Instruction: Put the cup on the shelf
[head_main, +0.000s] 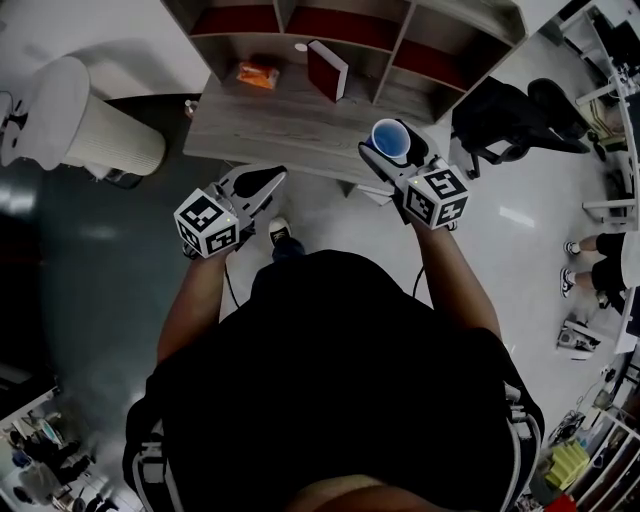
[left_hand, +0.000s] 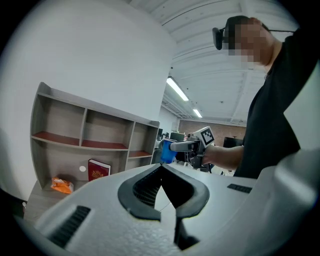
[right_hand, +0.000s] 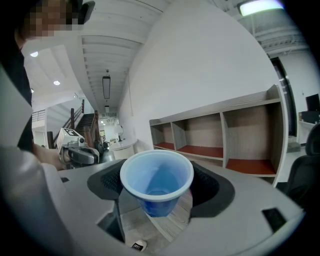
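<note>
A blue plastic cup (head_main: 390, 140) stands upright and empty between the jaws of my right gripper (head_main: 393, 152), which is shut on it, in the air above the front edge of the wooden desk (head_main: 280, 125). In the right gripper view the cup (right_hand: 157, 181) fills the centre, with the shelf (right_hand: 220, 150) behind it to the right. The shelf (head_main: 400, 45) has open compartments with red floors. My left gripper (head_main: 268, 182) hovers left of the cup, shut and holding nothing. Its view shows the tips (left_hand: 161, 167) meeting, and the cup (left_hand: 166, 150) beyond them.
On the desk lie an orange packet (head_main: 258, 73), a red book (head_main: 327, 68) and a small white disc (head_main: 300, 47). A white ribbed cylinder (head_main: 100, 130) stands at the left. A black office chair (head_main: 500, 120) and another person's legs (head_main: 595, 260) are at the right.
</note>
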